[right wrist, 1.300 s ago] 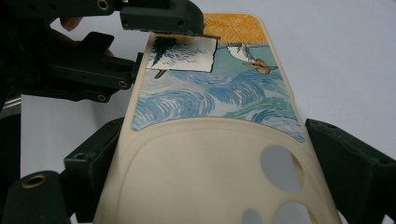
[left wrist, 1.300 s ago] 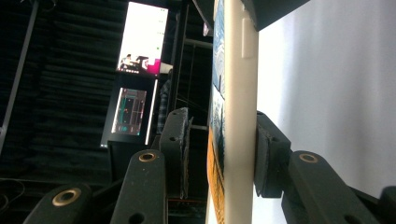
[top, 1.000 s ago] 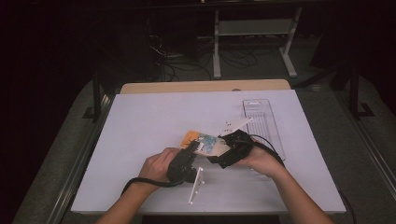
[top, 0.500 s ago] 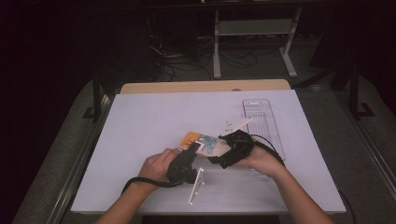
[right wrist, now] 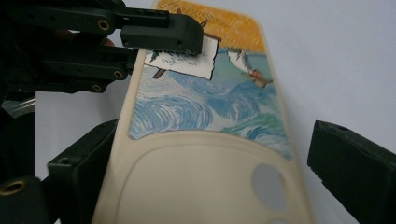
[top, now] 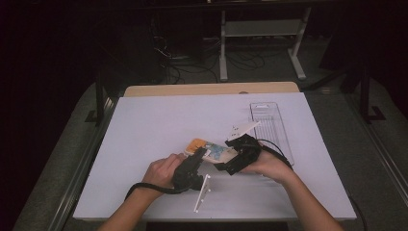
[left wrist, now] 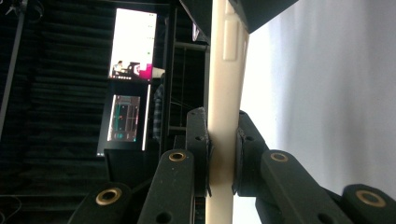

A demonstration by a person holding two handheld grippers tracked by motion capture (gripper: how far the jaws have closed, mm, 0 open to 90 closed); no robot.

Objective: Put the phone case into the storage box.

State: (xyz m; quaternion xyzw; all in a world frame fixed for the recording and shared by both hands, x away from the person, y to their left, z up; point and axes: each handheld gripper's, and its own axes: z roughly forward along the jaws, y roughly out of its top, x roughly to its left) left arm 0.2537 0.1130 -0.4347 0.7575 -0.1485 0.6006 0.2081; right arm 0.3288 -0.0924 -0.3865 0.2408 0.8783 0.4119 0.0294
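Your left gripper [left wrist: 223,161] has just closed, pinching the cream painted phone case's [right wrist: 205,140] edge, while your right gripper's [right wrist: 205,186] spread jaws flank it, ungripped.

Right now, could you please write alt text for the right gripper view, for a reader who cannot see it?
A cream phone case with a painted blue sea and orange sky lies between the right gripper's two black jaws; the right-hand jaw stands clear of its edge. At the upper left, the left gripper clamps the case's long edge above a white table.

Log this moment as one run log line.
left gripper: shut on phone case edge | right gripper: fingers straddle case, open | clear tray: untouched
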